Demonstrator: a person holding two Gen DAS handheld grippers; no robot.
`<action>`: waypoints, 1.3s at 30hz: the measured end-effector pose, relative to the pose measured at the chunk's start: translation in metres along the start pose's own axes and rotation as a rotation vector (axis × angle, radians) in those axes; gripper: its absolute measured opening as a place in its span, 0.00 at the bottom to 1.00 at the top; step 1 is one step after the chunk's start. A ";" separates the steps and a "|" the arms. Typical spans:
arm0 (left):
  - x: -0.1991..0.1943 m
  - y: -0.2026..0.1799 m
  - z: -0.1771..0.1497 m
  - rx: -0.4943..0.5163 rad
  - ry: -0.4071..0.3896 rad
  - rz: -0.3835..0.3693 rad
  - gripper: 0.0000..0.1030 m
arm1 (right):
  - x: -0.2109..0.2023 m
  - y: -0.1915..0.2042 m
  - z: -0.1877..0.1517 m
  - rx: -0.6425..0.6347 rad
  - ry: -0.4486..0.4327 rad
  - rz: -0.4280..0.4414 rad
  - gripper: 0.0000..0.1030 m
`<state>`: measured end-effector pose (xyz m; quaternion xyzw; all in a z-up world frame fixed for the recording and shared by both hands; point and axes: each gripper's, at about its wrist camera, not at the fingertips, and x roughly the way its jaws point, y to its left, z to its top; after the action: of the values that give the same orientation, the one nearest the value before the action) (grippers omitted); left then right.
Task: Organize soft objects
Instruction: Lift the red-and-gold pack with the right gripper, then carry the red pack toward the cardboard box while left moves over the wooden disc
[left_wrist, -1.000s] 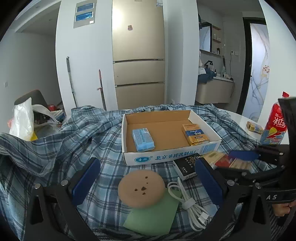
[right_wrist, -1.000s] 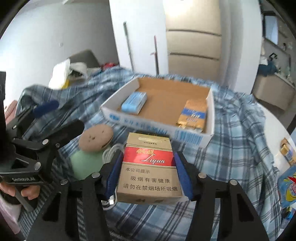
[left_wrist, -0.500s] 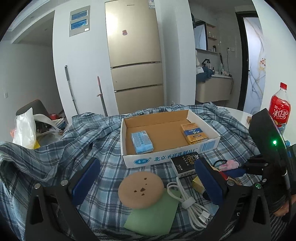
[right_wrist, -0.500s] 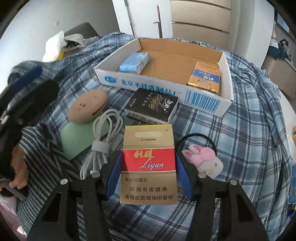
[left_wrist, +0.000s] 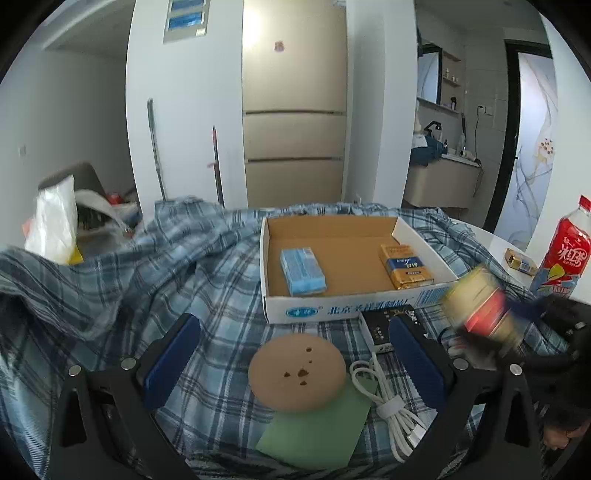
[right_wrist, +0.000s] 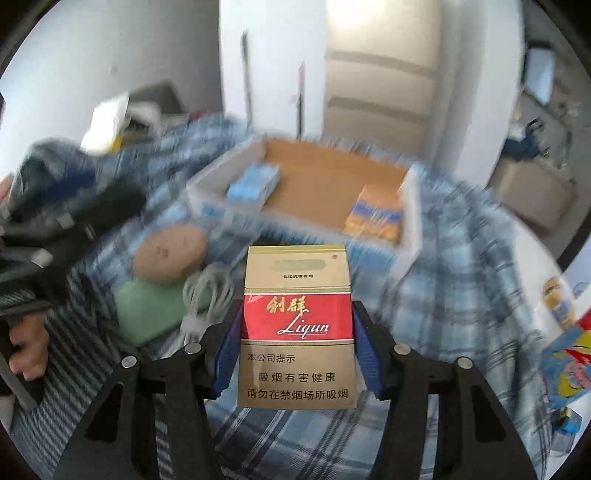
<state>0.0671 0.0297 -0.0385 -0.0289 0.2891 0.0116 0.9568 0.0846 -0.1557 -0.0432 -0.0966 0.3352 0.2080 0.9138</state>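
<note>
My right gripper (right_wrist: 297, 354) is shut on a red and gold cigarette pack (right_wrist: 297, 325) and holds it in the air in front of the cardboard box (right_wrist: 410, 221). The pack shows blurred in the left wrist view (left_wrist: 480, 306), just right of the box's front corner. The box (left_wrist: 332, 306) holds a blue pack (left_wrist: 303, 271) on the left and a gold pack (left_wrist: 404, 266) on the right. My left gripper (left_wrist: 291, 354) is open and empty above a tan round pad (left_wrist: 297, 367) lying on a green pad (left_wrist: 317, 428).
A black pack (left_wrist: 384, 325) and a coiled white cable (left_wrist: 388, 402) lie in front of the box on the plaid cloth (left_wrist: 166, 280). A red drink bottle (left_wrist: 565, 251) and a small gold pack (left_wrist: 521, 258) stand at the right on the white table.
My right gripper has lifted the red and gold pack off the cloth and swung up toward the box. The right wrist view is blurred from the motion. The left gripper has barely moved.
</note>
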 end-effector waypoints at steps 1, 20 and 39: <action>0.004 0.003 0.000 -0.016 0.017 0.000 1.00 | -0.007 -0.001 0.001 0.013 -0.046 -0.064 0.53; 0.060 0.007 -0.014 -0.034 0.297 -0.008 0.98 | -0.025 -0.009 0.001 0.070 -0.177 -0.114 0.53; 0.080 0.023 -0.021 -0.120 0.408 -0.074 0.91 | -0.019 -0.004 0.001 0.052 -0.146 -0.103 0.53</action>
<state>0.1213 0.0515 -0.1015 -0.0980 0.4745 -0.0124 0.8747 0.0737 -0.1645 -0.0295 -0.0747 0.2675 0.1585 0.9475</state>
